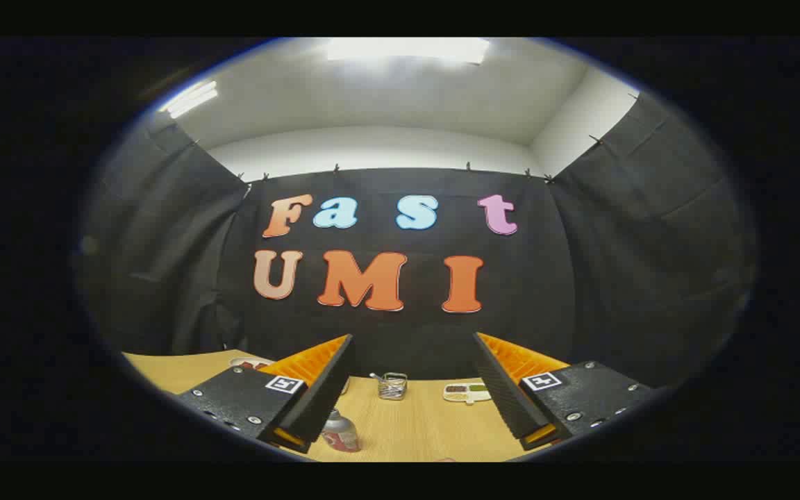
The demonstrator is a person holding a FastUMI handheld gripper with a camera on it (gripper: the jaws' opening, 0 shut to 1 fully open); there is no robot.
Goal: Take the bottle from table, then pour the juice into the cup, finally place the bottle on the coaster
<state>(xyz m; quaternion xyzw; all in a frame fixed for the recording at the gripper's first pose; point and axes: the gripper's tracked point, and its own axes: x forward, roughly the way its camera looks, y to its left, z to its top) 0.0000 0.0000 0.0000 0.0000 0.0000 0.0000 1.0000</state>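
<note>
I see the gripper (410, 389) spread wide, fingers apart, gripping nothing, raised above the wooden table (414, 427). The bottle (339, 432) stands on the table just beside the left finger's tip (296, 434), low between the fingers. Beyond them sit a clear cup (392, 386) and a small tray (467, 392).

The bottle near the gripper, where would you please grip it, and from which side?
Grip the bottle across its round body below the narrower neck, coming level from the near side. It stands upright on the table, so a side grip fits. The open gripper has it beside one finger and must shift across.
</note>
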